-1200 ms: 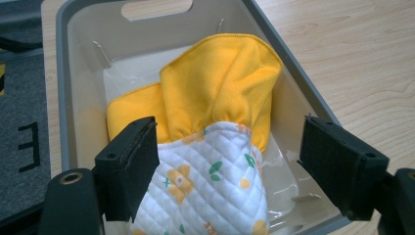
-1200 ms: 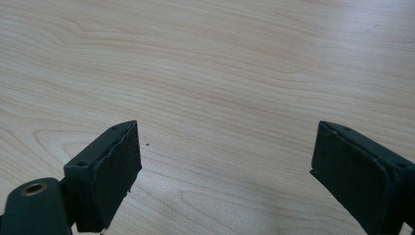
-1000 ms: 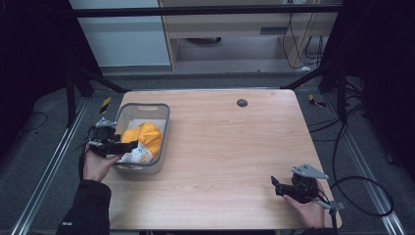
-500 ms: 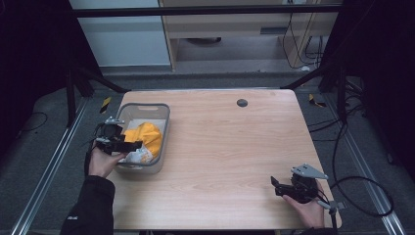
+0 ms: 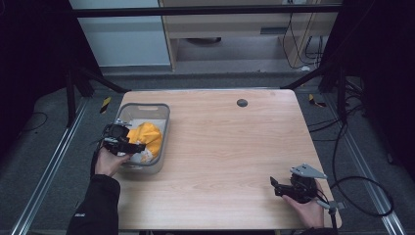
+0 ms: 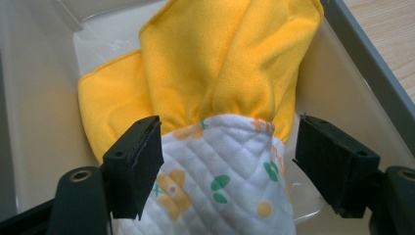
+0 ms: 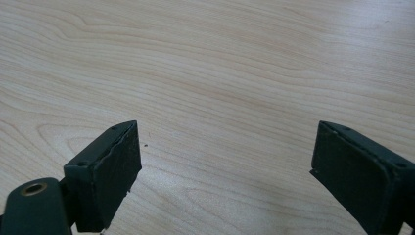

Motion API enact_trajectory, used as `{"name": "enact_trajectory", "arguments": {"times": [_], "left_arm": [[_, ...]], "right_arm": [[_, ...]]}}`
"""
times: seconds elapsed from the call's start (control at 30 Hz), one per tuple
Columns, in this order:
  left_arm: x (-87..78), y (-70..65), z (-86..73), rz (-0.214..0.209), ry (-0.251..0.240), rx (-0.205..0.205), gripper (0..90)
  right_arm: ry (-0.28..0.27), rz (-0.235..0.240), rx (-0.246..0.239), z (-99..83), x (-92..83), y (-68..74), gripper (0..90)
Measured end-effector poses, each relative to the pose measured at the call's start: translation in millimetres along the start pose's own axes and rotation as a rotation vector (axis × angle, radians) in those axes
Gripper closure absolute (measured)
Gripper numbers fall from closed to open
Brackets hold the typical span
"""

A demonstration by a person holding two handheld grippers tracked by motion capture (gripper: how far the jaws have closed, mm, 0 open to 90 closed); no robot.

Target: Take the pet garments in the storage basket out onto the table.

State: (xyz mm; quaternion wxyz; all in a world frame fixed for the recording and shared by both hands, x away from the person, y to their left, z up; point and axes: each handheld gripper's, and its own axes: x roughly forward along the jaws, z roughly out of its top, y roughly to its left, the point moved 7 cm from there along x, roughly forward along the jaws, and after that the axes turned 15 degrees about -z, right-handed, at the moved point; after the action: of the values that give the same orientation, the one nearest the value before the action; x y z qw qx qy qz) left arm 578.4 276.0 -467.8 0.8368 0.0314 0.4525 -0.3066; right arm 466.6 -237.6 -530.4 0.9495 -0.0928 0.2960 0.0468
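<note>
Nearest the person, the right hand-held gripper (image 5: pixel 283 188) rests low over the bare light wooden desk (image 5: pixel 235 147) at its near right corner, its jaws spread wide apart with nothing between them.

Farther off at the left edge, the left hand-held gripper (image 5: pixel 128 145) reaches into the grey rectangular plastic bin (image 5: pixel 161 110). Its jaws are apart and flank the white quilted cuff with orange flowers and green leaves (image 6: pixel 220 181), not yet pinching it; the left pad seems to touch the cloth, the right stands clear.

Beyond the cuff, the yellow fabric mitt (image 6: pixel 220 63) lies bunched inside the bin. It looks soft, light and limp, likely to sag and drape when lifted. The padded cuff seems the firmest place to pinch, since the thin yellow cloth could slip or bunch.
</note>
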Motion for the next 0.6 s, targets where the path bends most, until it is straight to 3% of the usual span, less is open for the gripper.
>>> {"name": "enact_trajectory", "arguments": {"times": [0.3,0.6], "left_arm": [[9.4,-3.1,-1.5,0.001,0.047,0.013,28.5],[16.9,2.4,-8.9,-0.018,0.050,-0.030,37.0]], "right_arm": [[0.004,0.005,-0.003,-0.4,0.4,0.6,11.0],[0.012,0.006,-0.008,-1.2,1.0,1.4,10.9]]}}
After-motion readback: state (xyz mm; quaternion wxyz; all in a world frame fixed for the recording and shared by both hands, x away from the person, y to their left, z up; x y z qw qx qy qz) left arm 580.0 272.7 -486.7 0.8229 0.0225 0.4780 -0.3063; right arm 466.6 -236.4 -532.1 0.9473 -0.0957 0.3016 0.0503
